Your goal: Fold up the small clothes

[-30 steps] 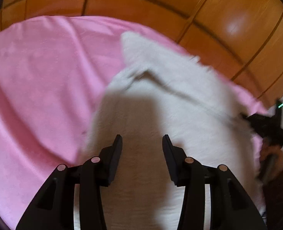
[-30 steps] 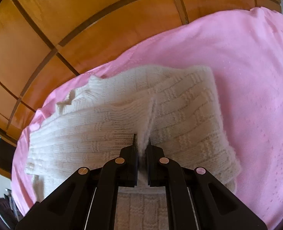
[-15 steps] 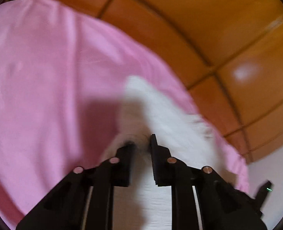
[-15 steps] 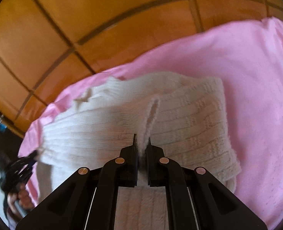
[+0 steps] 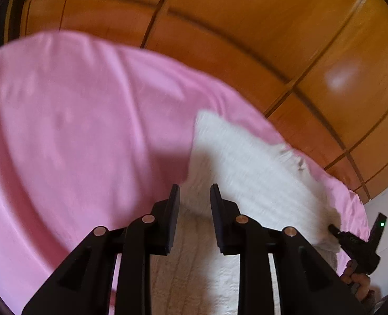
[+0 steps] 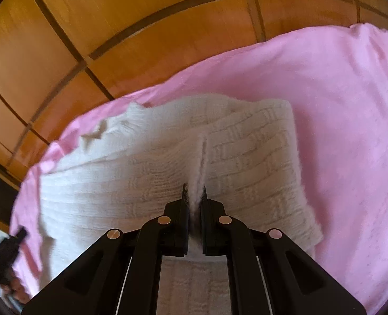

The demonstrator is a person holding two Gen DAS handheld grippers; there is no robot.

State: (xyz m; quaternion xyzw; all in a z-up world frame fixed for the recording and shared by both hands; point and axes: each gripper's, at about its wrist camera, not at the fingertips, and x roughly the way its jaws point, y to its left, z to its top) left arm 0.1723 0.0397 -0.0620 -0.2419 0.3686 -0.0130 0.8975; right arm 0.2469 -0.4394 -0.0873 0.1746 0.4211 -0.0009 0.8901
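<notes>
Setting: wooden panelled wall point(image 6: 146, 34) rose behind a bed spread with a pink sheet point(image 6: 346, 110).
Garment: a cream knitted sweater point(image 6: 141, 183) lay on the sheet, spreading ahead of and beneath both sets of jaws.
Right gripper point(image 6: 194, 194): jaws were closed almost fully, pinching a raised ridge of knit that stood up between them; the rest of the sweater fanned out to either side.
Left gripper point(image 5: 194, 197): jaws were narrow and opening, with sweater cloth lying in the gap; the pads did not appear to press on it.
Handling: likely soft, light and stretchy, with a fuzzy surface that grips well but sags and drags when lifted by one point.
Where to hold: probably best at an edge or corner, taking a full pinch of the thick knit, both sides lifted together.
Hard to read: the left view was blurred, so knit detail was lost; the sweater's near part ran out of view under the fingers; sleeves and neckline could not be told apart.
</notes>
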